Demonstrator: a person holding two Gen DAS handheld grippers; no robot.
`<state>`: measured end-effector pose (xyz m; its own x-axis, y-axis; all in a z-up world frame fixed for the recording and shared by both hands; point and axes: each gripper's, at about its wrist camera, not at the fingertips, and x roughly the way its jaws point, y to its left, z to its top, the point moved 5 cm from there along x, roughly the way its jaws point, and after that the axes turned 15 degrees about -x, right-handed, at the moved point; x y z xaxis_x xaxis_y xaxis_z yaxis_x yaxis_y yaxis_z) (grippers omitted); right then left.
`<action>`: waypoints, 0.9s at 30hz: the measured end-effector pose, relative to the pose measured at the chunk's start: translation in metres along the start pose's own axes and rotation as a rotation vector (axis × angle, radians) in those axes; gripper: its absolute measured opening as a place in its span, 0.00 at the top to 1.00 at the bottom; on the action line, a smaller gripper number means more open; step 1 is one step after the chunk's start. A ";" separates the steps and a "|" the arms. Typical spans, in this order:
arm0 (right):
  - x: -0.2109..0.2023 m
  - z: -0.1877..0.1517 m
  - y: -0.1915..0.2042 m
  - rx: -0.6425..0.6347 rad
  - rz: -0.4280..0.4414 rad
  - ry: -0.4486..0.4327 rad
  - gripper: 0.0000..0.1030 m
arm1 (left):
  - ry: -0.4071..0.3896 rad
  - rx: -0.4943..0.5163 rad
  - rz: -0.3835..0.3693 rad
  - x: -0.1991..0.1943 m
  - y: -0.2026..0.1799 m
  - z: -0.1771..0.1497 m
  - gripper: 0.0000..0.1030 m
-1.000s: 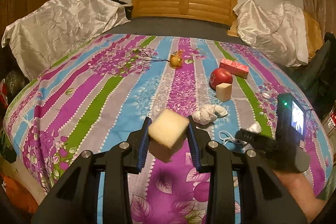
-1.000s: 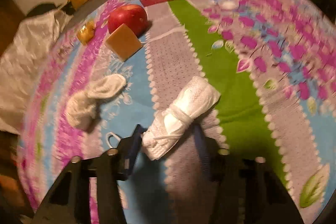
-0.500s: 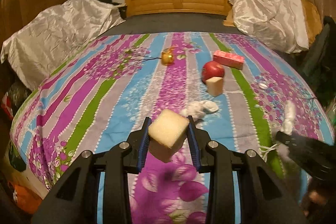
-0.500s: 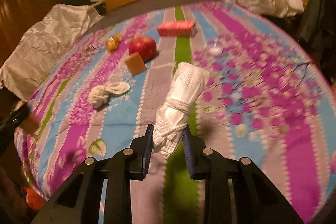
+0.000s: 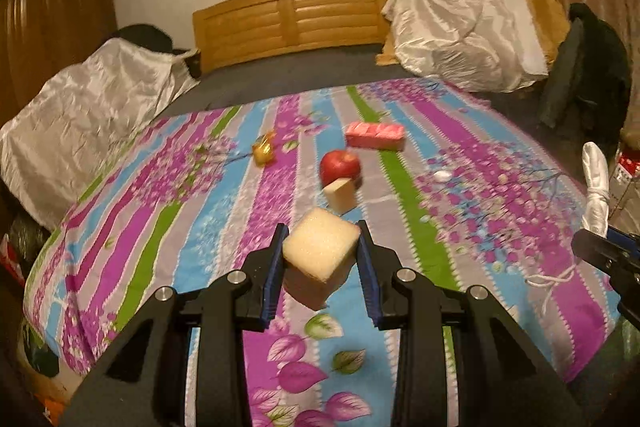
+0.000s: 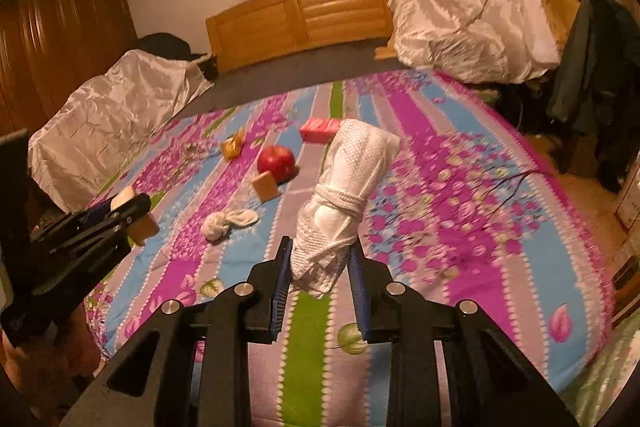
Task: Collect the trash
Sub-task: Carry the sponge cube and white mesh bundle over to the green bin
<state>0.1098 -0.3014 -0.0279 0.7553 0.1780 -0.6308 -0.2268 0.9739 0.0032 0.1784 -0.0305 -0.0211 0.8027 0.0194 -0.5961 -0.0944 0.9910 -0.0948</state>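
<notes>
My left gripper (image 5: 320,259) is shut on a pale yellow sponge cube (image 5: 318,261) and holds it above the striped floral bedspread (image 5: 160,219). My right gripper (image 6: 318,267) is shut on a white rolled face mask (image 6: 344,199) tied with its cord, lifted above the bed; it also shows at the right edge of the left wrist view (image 5: 596,195). On the bed lie a red apple (image 5: 340,165), a second sponge cube (image 5: 340,193), a pink packet (image 5: 374,135), a gold wrapper (image 5: 263,151) and a crumpled white tissue (image 6: 226,221).
A wooden headboard (image 5: 292,19) stands at the far end. White satin-covered pillows (image 5: 460,35) lie at both far corners. A wardrobe (image 5: 52,27) stands at the left. A dark jacket (image 6: 592,67) hangs at the right. Bags sit on the floor at the left (image 5: 12,259).
My right gripper has closed on the mask and lifted it off the bed, pulling back. My left gripper, still holding the sponge, has drawn back and risen slightly.
</notes>
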 end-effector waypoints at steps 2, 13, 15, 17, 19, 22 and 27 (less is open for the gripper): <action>-0.013 0.002 -0.006 -0.009 -0.022 -0.019 0.72 | -0.020 0.018 -0.023 -0.005 -0.014 0.007 0.69; -0.116 0.013 -0.074 -0.060 -0.239 -0.125 0.72 | -0.074 0.115 -0.192 -0.033 -0.117 0.024 0.69; -0.132 0.010 -0.089 -0.054 -0.275 -0.131 0.72 | -0.074 0.138 -0.233 -0.037 -0.141 0.024 0.69; -0.150 0.004 -0.110 -0.036 -0.312 -0.134 0.72 | -0.069 0.161 -0.270 -0.042 -0.166 0.020 0.69; -0.164 -0.004 -0.130 -0.021 -0.346 -0.128 0.72 | -0.065 0.190 -0.304 -0.046 -0.190 0.016 0.69; -0.188 -0.018 -0.161 0.001 -0.408 -0.111 0.72 | -0.055 0.230 -0.357 -0.051 -0.225 0.008 0.69; -0.232 -0.047 -0.215 0.046 -0.507 -0.074 0.72 | -0.034 0.295 -0.441 -0.060 -0.281 -0.008 0.69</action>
<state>-0.0455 -0.5589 0.0811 0.8052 -0.3105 -0.5052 0.2055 0.9453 -0.2534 0.1522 -0.3110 0.0353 0.7481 -0.4080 -0.5234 0.4220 0.9012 -0.0993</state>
